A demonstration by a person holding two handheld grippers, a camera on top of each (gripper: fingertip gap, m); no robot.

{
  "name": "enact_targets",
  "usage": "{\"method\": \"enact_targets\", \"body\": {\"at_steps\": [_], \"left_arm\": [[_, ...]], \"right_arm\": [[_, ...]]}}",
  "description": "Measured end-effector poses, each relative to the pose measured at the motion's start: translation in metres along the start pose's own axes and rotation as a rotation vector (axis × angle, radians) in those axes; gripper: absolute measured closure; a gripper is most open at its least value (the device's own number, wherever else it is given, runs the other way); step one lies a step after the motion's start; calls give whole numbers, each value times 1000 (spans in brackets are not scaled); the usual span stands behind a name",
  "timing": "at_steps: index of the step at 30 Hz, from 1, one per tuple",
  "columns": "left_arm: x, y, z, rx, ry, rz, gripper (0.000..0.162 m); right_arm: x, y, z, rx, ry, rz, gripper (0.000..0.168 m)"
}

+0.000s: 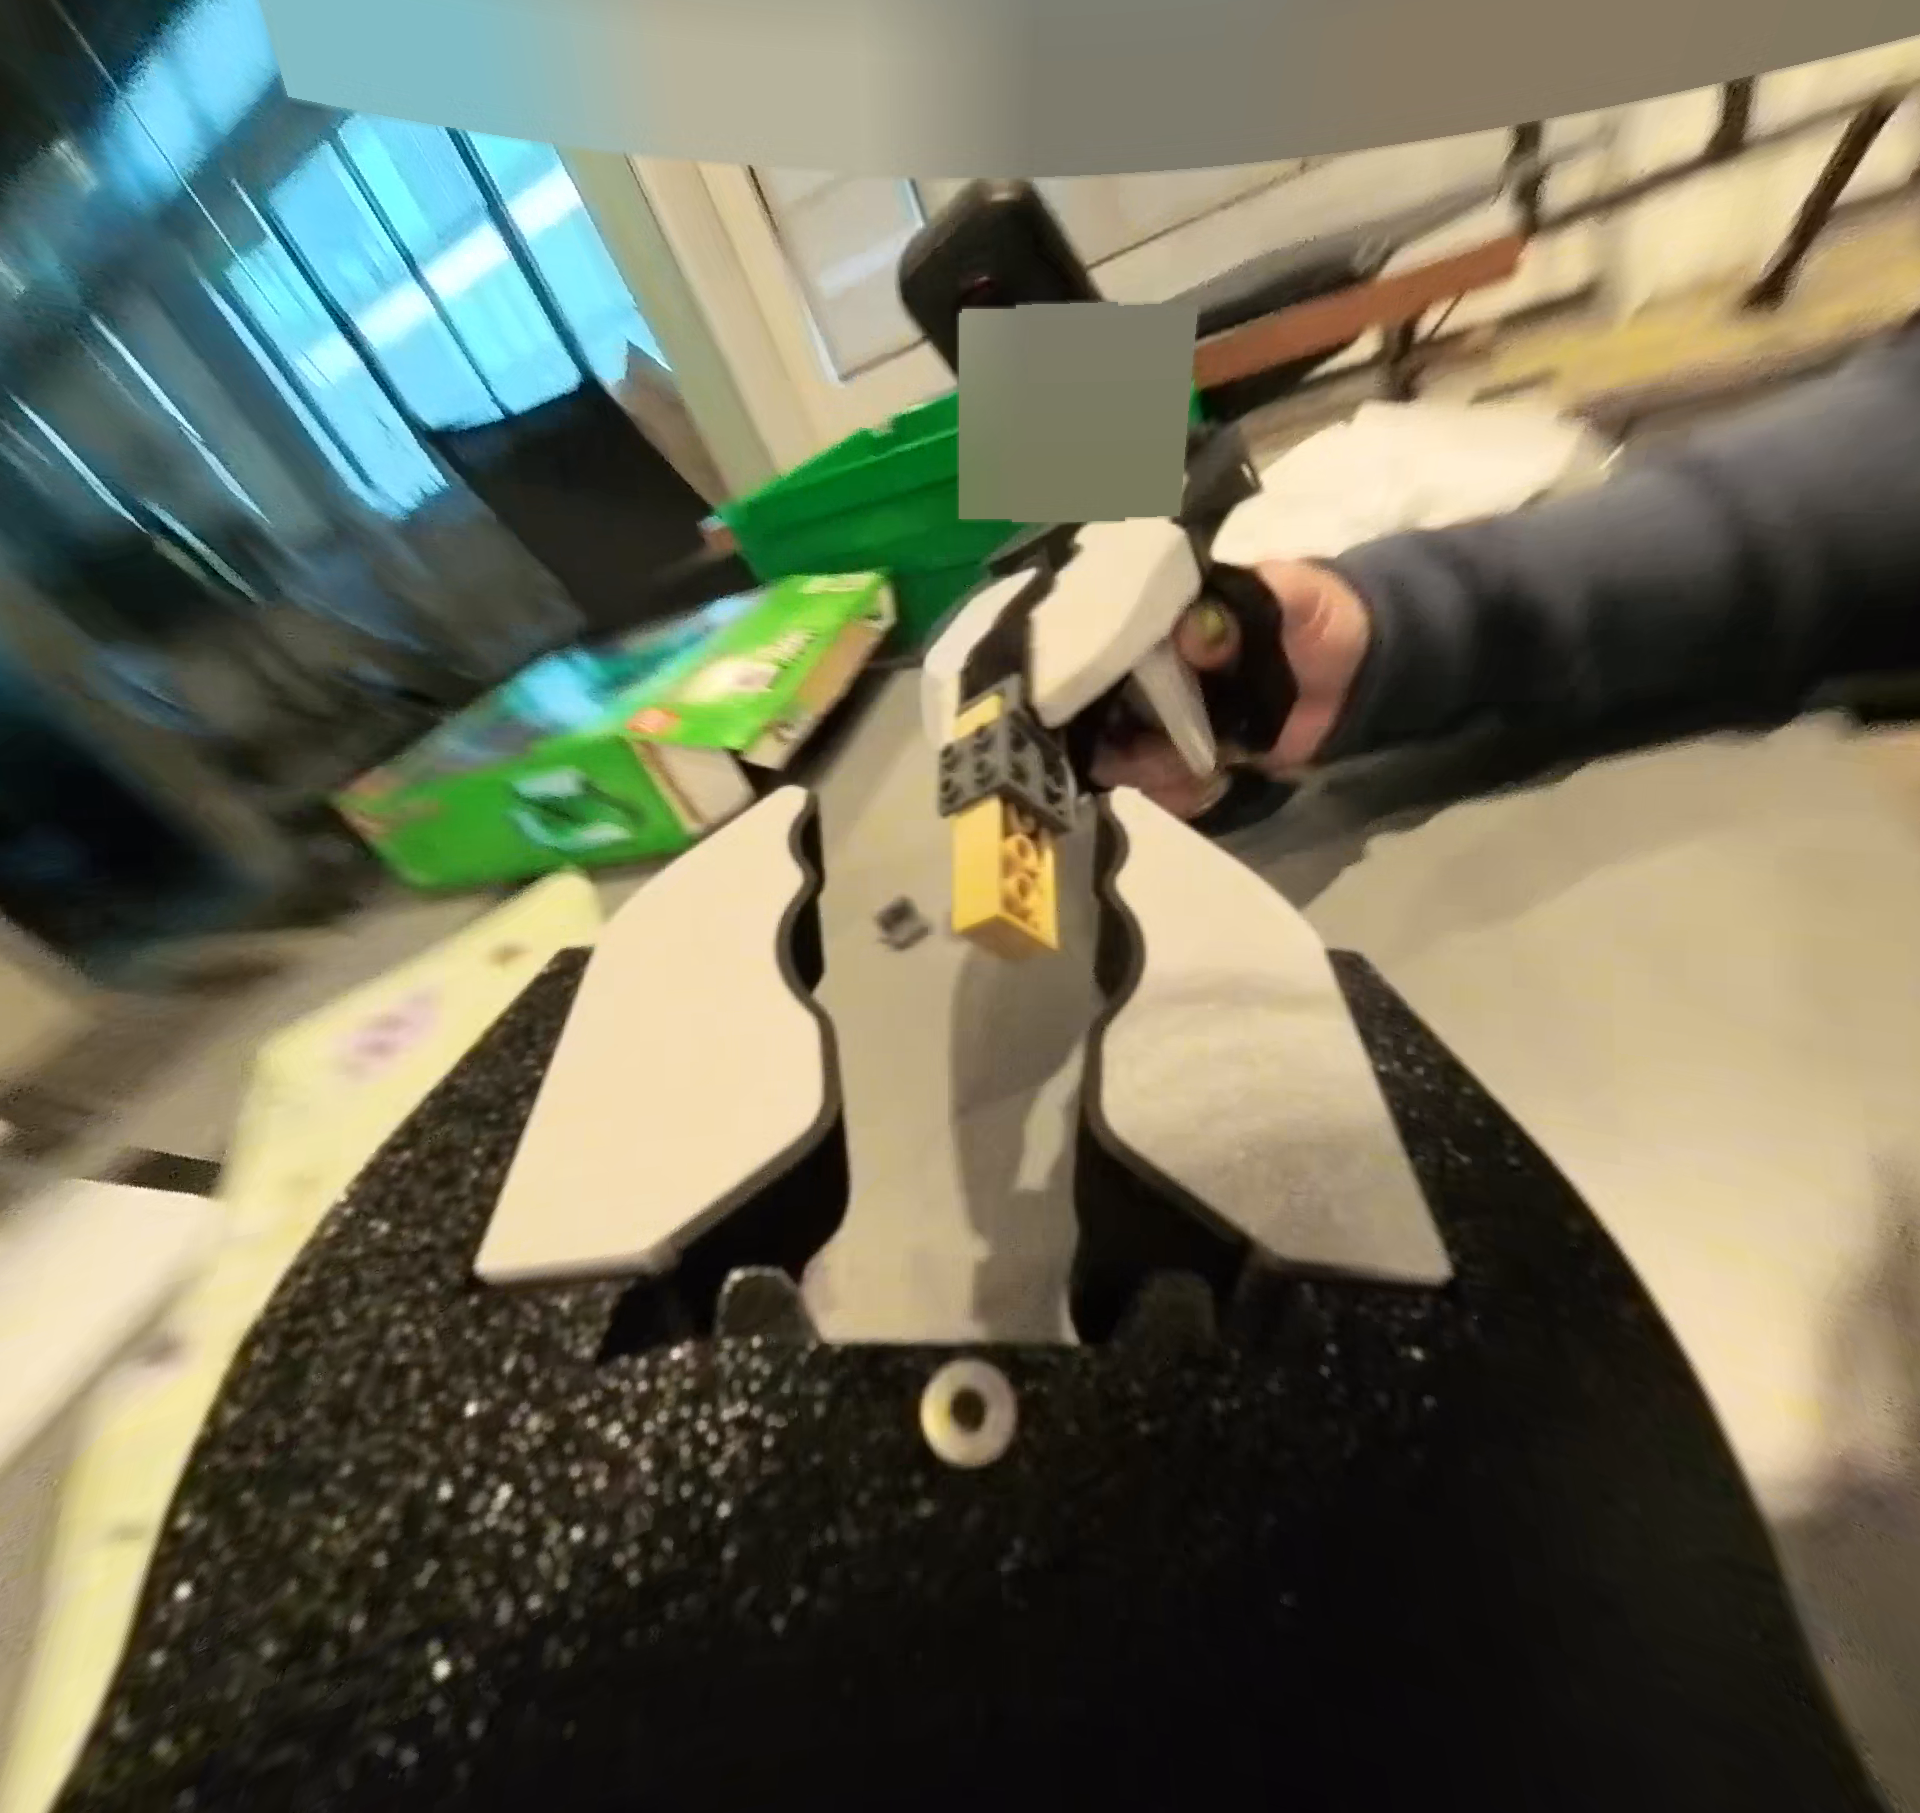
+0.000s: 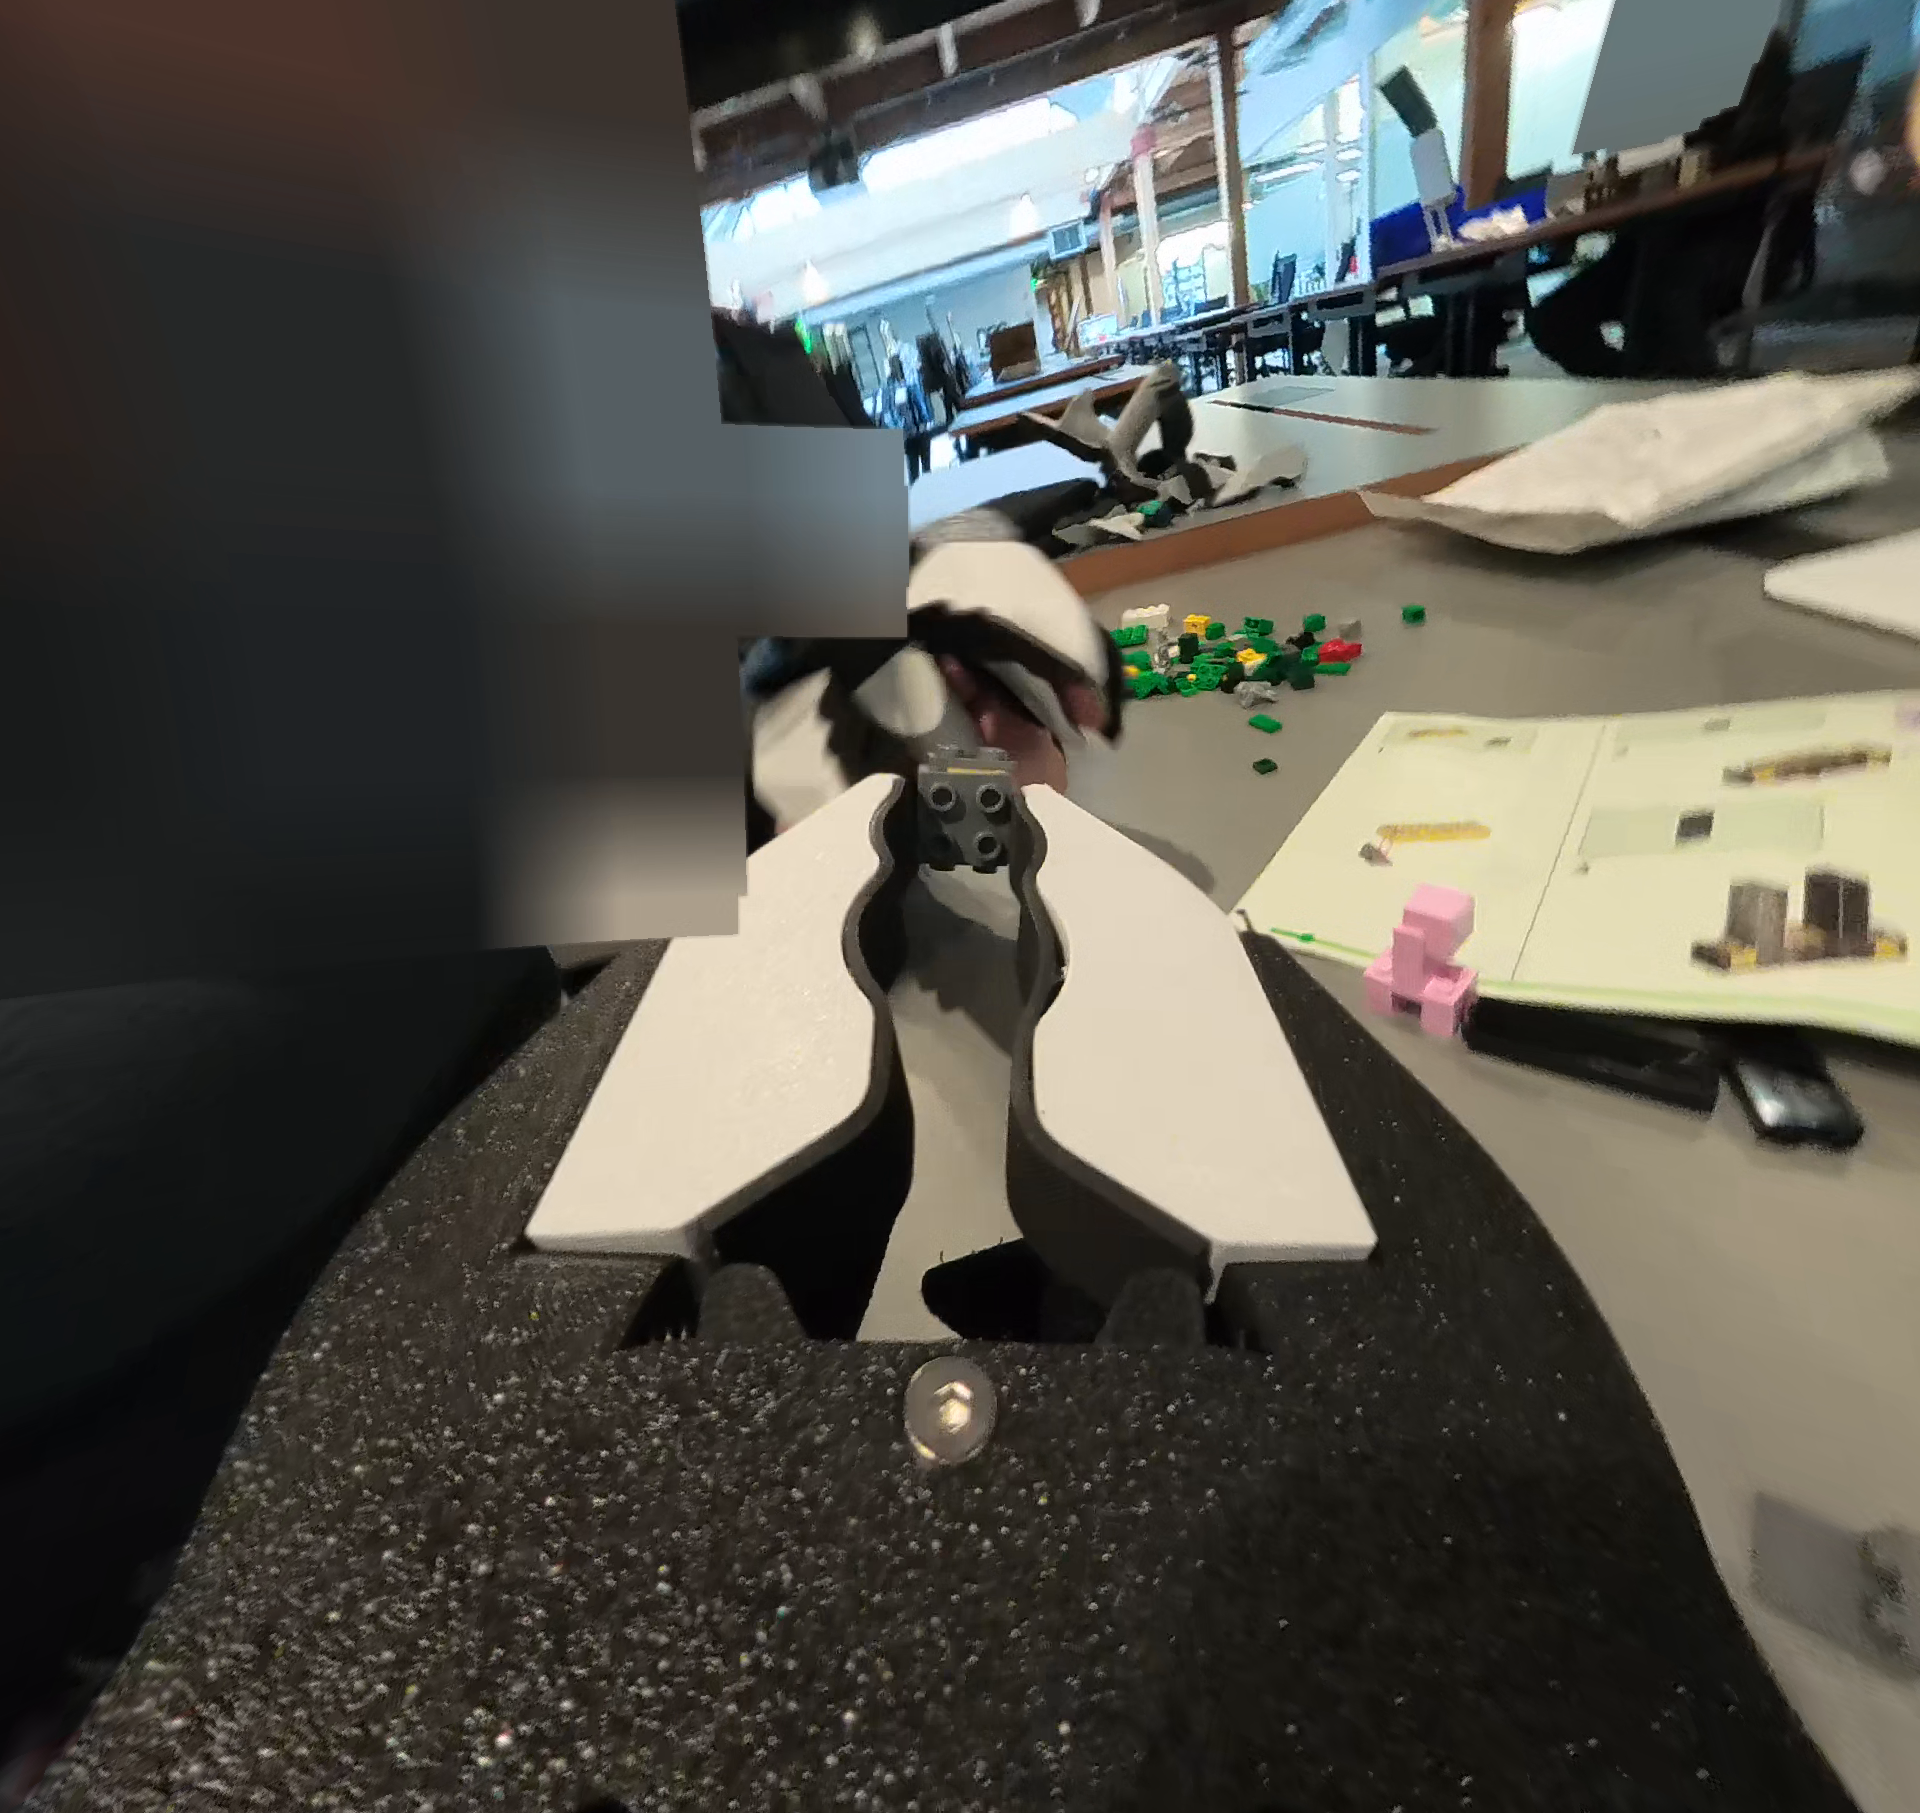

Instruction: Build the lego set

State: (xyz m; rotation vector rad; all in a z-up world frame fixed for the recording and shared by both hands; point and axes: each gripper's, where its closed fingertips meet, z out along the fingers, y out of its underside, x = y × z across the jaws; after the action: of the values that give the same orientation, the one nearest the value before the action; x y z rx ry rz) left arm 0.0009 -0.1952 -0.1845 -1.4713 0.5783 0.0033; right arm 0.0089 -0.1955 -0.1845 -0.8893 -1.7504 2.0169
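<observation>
Now the right gripper pinches a small dark grey and yellow brick stack up high.
Left gripper waits wide open, holding nothing, likely ready to help push bricks together.

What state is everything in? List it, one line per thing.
Left tongs: open, empty.
Right tongs: shut on the yellow-and-dark-grey lego assembly, held in the air.
Green cardboard box: lying down, end flap open.
Paper instruction booklet: lying open.
Pink lego figure: upright at the booklet's edge.
Loose, mostly green lego bricks: scattered, unassembled.
</observation>
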Motion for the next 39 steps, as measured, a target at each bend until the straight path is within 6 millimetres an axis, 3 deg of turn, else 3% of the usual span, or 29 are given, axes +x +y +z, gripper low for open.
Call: {"method": "enact_targets", "body": {"at_steps": [4,9,22,28,39], "left_arm": [[3,1,0,0,67,-170,123],[10,3,2,-13,121,-226,133],[21,5,0,-22,184,-180,142],[22,9,-1,-44,159,-55,145],[25,11,-1,-39,190,-87,145]], "right_arm": [[-7,1,5,-20,-15,-73,152],[-9,1,5,-26,-13,-118,152],[-13,6,11,-54,-40,-166,152],[-12,10,11,-90,-9,-223,152],[-12,15,11,-96,-27,-202,152]]}}
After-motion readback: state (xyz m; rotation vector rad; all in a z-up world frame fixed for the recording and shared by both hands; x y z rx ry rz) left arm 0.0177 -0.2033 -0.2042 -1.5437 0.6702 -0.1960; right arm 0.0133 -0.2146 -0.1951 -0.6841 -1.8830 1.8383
